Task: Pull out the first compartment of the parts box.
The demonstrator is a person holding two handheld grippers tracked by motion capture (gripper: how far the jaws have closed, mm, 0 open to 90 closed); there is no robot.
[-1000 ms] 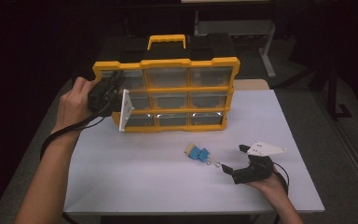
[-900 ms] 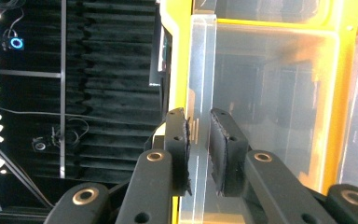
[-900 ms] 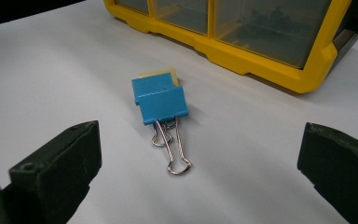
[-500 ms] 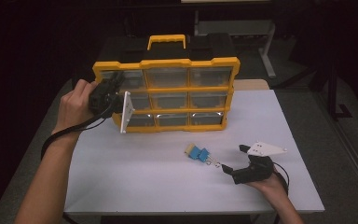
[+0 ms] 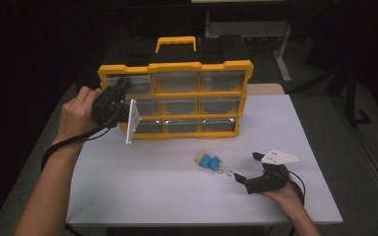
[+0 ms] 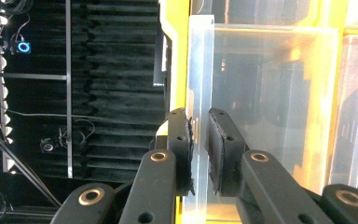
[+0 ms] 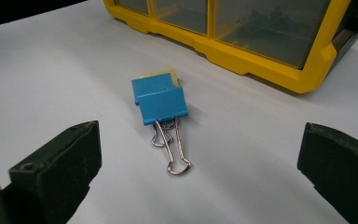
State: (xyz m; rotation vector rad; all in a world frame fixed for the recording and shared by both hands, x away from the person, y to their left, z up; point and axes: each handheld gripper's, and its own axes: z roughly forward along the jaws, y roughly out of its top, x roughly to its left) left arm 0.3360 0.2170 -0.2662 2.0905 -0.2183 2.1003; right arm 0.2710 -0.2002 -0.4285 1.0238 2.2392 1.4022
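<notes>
A yellow organizer (image 5: 174,66) with clear drawers stands upright at the back of the white table. My left gripper (image 5: 124,86) is at its upper left corner, shut on the thin clear front lip of a drawer (image 6: 200,56); the pads (image 6: 182,140) press on both sides of the plastic. Two blue binder clips (image 5: 209,161) (image 7: 161,102) lie on the table with a small yellow piece (image 7: 161,73) under them, wire handles towards my right gripper. My right gripper (image 5: 246,166) (image 7: 200,149) rests on the table just behind them, open, with nothing between its jaws.
The white table (image 5: 152,196) runs to edges at the front and the right. The organizer's black and yellow carry handle (image 5: 176,43) rises at the back. Dark floor and a metal frame (image 5: 280,44) lie beyond the table.
</notes>
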